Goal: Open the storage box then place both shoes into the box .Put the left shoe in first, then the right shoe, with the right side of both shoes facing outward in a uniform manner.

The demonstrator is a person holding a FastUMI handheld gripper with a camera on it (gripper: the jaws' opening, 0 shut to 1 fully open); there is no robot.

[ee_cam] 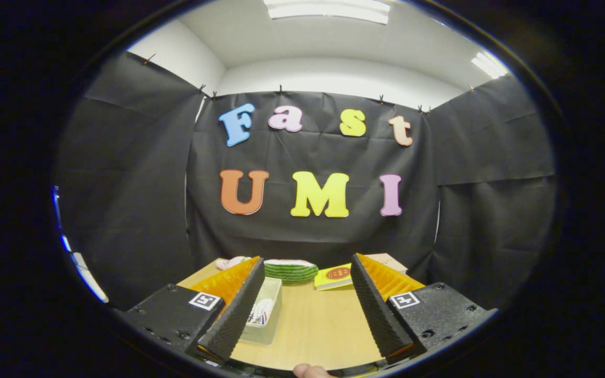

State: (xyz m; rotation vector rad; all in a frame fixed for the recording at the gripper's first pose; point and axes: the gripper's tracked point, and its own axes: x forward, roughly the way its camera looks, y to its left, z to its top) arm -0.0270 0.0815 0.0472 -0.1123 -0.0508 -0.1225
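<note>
So the gripper (305, 310) is sitting with its fingers spread wide and nothing between them but bare table (318, 331), and it's looking pretty level across the tabletop rather than down at anything. The storage box (264, 315) is a clear plastic one sitting right up against the inner side of the left finger, half hidden by it, and I'm seeing what looks like a shoe (260, 312) with light fabric and a bit of red and blue lying inside it. I can't tell whether there's a lid on it or whether that's one shoe or two in there, and I can't make out which side is facing outward. Beyond the fingertips there's a green striped cushion-looking thing (291, 271), a yellow book (334, 276) just past the right finger, and something pinkish (230, 262) peeking out past the left finger, too small to call. What's worrying me: the box is sitting so close to that left finger that any sideways swing is probably going to shove or tip it, since light plastic slides easily on smooth wood. Closing the fingers from here would likely clip the box wall too.
</note>
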